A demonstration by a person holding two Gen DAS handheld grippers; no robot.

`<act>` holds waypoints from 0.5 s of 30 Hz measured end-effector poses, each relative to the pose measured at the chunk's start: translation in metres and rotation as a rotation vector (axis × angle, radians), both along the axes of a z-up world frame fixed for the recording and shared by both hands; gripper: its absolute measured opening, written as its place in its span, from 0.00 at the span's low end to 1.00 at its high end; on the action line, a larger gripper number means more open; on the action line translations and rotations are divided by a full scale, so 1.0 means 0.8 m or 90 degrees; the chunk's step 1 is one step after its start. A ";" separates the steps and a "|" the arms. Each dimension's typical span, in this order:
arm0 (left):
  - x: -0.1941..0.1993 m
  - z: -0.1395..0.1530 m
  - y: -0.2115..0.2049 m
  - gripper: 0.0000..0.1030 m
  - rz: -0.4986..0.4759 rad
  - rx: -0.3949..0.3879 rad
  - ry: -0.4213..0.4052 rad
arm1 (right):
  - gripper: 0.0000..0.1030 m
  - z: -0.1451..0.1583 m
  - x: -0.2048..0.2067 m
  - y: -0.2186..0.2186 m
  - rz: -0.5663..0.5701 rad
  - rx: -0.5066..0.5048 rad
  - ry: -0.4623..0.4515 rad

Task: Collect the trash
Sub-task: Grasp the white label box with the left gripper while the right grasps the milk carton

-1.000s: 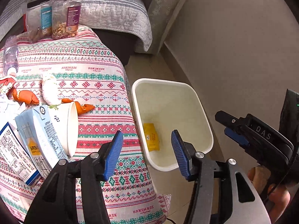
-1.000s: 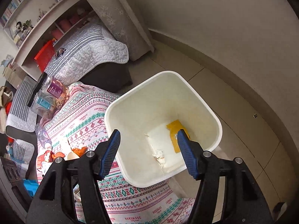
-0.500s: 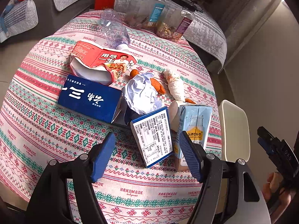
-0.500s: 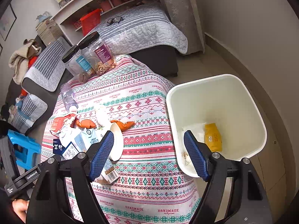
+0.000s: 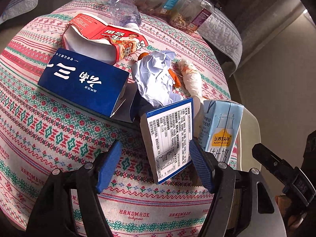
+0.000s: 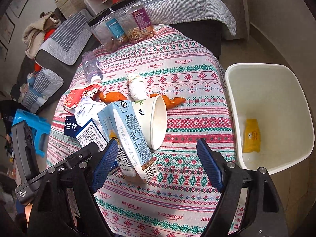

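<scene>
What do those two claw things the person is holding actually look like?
Both are black plastic tools. The left gripper and right gripper each have two fingers tipped with ribbed blue pads, joined by silver screws. White lettering marks their bodies.

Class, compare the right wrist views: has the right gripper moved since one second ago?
Yes. The right gripper, jaws opening and empty, has swung from over the white bin to over the tablecloth; the bin now sits to its right.

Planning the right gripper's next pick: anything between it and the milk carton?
Nothing visible. The milk carton lies just ahead of the right gripper, whose empty jaws are opening; the paper cup lies behind the carton.
</scene>
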State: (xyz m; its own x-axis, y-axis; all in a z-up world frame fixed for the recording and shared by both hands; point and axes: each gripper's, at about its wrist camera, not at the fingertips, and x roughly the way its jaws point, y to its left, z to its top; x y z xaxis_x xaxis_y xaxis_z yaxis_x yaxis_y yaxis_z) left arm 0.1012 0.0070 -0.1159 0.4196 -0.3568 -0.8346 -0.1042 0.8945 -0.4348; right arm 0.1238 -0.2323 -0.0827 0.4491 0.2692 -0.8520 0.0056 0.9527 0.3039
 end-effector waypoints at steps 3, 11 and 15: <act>0.007 -0.003 -0.006 0.67 -0.006 -0.013 -0.011 | 0.76 -0.009 0.002 0.009 0.015 -0.001 0.015; 0.019 -0.014 -0.008 0.64 -0.007 -0.035 -0.012 | 0.76 -0.025 0.007 0.021 0.040 -0.008 0.045; 0.015 -0.004 -0.014 0.41 -0.024 -0.030 -0.032 | 0.76 -0.030 0.008 0.019 0.044 0.023 0.059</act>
